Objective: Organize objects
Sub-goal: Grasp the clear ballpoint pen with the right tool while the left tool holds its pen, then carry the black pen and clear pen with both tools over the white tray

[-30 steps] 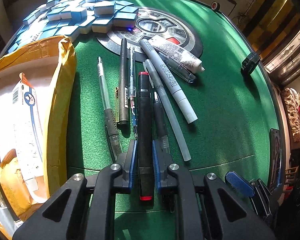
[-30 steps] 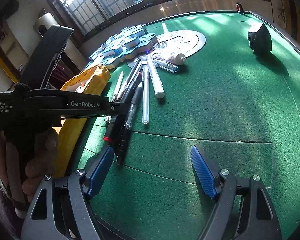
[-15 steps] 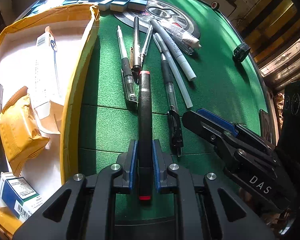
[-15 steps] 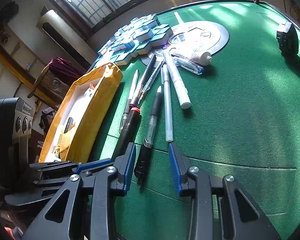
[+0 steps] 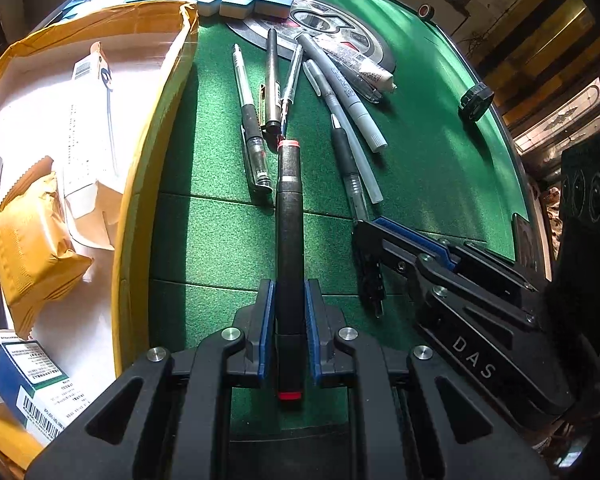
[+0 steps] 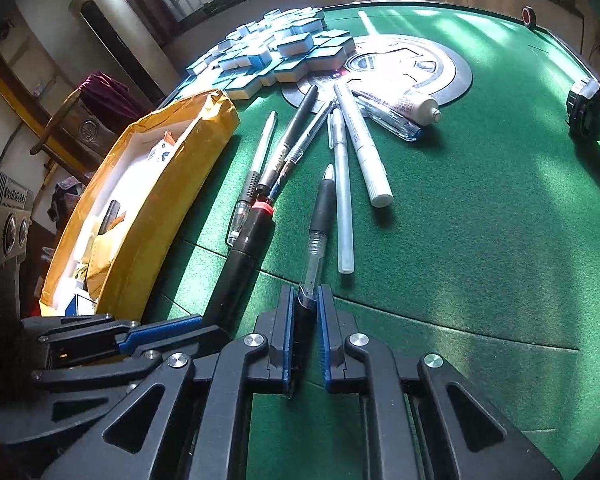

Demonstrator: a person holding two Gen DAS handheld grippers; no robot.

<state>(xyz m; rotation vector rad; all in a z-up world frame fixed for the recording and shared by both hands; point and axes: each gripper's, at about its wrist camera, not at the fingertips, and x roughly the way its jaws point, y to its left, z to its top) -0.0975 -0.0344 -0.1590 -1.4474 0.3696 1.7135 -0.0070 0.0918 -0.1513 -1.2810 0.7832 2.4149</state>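
Observation:
My left gripper (image 5: 289, 300) is shut on a thick black marker with red ends (image 5: 289, 216), held lengthwise above the green felt; it also shows in the right wrist view (image 6: 246, 248). My right gripper (image 6: 303, 312) is shut on the tip end of a black-grip gel pen (image 6: 318, 216), which lies on the felt; this pen also shows in the left wrist view (image 5: 348, 160). Several other pens (image 5: 252, 120) and white markers (image 6: 360, 140) lie fanned on the table. A yellow-walled box (image 5: 140, 160) stands left of them.
The box holds a yellow packet (image 5: 28, 232), a white carton (image 5: 88, 120) and a blue-white carton (image 5: 28, 392). Blue mahjong tiles (image 6: 284, 52) and a round centre console (image 6: 420, 68) lie beyond the pens. A tube (image 6: 404, 104) and a black object (image 6: 586, 108) rest on the felt.
My left gripper has drawn the black marker back toward me, away from the pile. My right gripper has come in from the right and shut on the gel pen.

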